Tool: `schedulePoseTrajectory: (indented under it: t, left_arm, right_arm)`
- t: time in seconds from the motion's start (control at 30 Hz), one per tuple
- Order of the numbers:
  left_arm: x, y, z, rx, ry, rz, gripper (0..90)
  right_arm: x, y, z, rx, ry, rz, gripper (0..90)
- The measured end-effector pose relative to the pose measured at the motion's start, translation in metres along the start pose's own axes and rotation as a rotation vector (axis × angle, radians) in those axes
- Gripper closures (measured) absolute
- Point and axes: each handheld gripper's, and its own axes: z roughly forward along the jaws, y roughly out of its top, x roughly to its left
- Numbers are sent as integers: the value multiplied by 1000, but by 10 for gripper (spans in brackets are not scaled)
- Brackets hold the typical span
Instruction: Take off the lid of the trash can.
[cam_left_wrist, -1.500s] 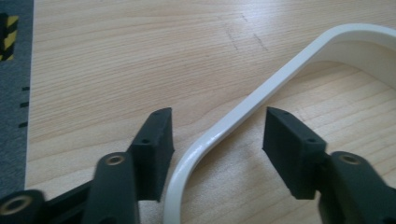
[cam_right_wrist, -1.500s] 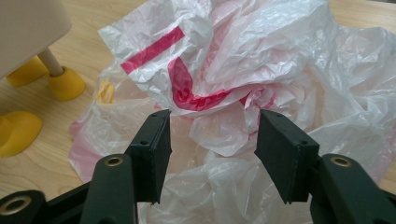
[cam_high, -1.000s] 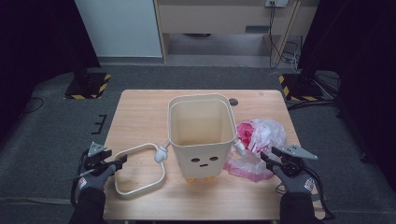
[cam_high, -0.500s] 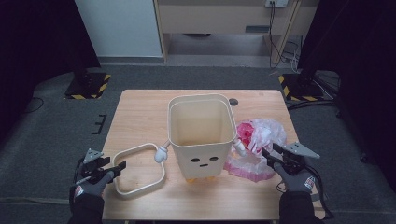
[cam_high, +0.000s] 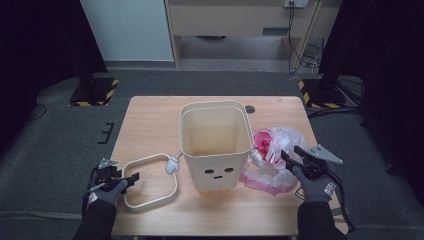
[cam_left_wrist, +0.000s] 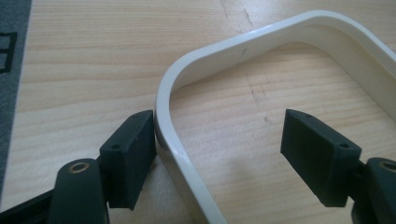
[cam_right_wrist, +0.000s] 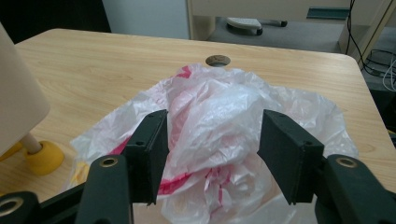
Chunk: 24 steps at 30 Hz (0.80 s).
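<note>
High view: near the table's (cam_high: 150, 112) front-left corner the left gripper (cam_high: 131, 179) is spread wide astride the cream ring (cam_high: 150, 181). By the right edge, the right gripper's (cam_high: 289, 156) just-widened jaws flank the plastic bag (cam_high: 272, 150), ungripped.

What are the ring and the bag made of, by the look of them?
Ring: likely hard plastic, cream and glossy; light glints along its smooth edge. Bag: thin plastic film, translucent white with red print, crumpled into fine creases.
</note>
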Motion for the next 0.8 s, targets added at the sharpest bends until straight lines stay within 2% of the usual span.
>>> schedulePoseTrajectory:
  t: [0.27,0.4,0.57,0.73,0.8]
  left_arm:
    - [-6,5,13,-23,-62,55,259]
    - [-8,7,18,-14,-60,96,259]
    - [-10,8,24,17,-48,118,259]
    - [-10,9,24,18,-50,120,263]
    - [-10,9,22,10,-54,113,267]
  right_arm:
    - [1,6,20,8,-13,-2,414]
    - [1,6,33,33,-30,-5,400]
    - [1,1,44,85,-57,-31,387]
    - [1,-2,50,124,-60,-42,387]
    - [0,-3,50,124,-63,-41,399]
